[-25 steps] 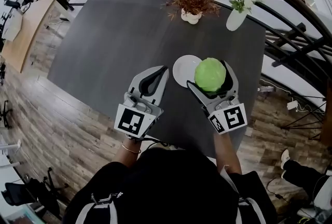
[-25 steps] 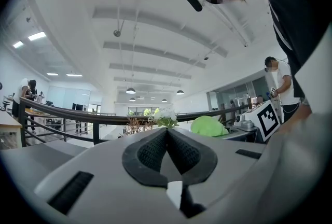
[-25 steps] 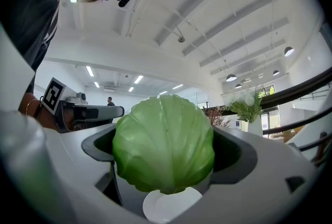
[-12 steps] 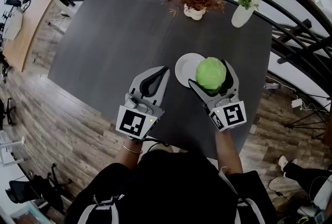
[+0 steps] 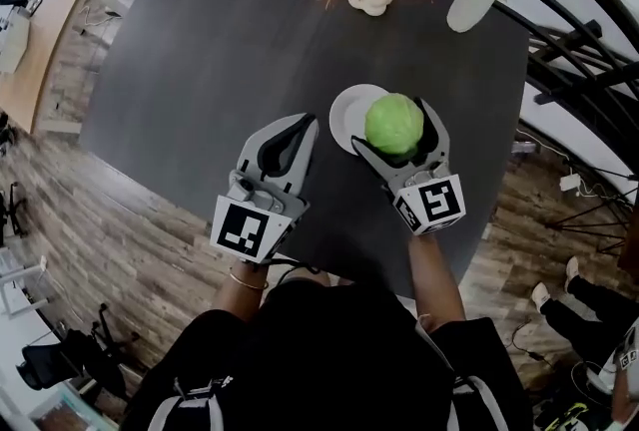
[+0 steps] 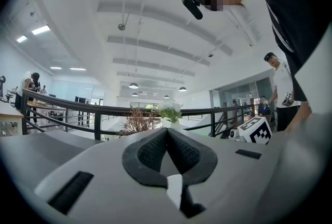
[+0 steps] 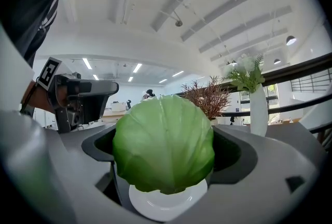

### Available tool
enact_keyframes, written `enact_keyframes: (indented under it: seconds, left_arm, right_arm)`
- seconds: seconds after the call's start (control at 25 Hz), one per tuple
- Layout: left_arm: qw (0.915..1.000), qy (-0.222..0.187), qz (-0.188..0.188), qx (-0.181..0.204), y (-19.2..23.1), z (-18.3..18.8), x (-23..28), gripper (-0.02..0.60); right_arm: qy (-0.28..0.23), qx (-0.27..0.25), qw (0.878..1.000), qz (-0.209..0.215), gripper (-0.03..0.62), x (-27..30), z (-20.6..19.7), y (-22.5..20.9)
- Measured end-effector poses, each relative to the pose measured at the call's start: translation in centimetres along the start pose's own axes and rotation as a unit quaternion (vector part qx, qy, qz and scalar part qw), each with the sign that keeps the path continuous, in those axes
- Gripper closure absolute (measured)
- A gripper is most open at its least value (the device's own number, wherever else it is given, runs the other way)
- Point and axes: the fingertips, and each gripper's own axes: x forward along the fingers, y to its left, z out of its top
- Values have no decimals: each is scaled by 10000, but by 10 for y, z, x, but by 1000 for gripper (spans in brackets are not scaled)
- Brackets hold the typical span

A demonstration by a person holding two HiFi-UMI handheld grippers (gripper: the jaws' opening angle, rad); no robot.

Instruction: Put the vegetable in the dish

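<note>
In the head view, the right gripper (image 5: 392, 132) is clamped on a cabbage (image 5: 394, 123), which it holds over the right side of the white dish (image 5: 344, 117) on the dark table (image 5: 200, 70). The left gripper (image 5: 303, 125) hovers beside it. In the left gripper view, its pads (image 6: 149, 153) meet on nothing. In the right gripper view, the round, pale-green, veined cabbage (image 7: 163, 142) fills the jaws, with the dish (image 7: 166, 203) just under it.

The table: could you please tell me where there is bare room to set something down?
The left half of the table, between the left gripper and the far edge, is bare. Crowded on the right: dish, cabbage in the right gripper, potted plant and vase behind.
</note>
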Motion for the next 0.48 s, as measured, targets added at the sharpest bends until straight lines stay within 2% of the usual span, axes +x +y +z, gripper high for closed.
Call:
enact_keyframes:
  seconds: [0.48]
  left_arm:
    - [9997,138,53,212,8,-9,1,575]
  right_arm:
    - [237,232,9994,126,72,19,-32,-2]
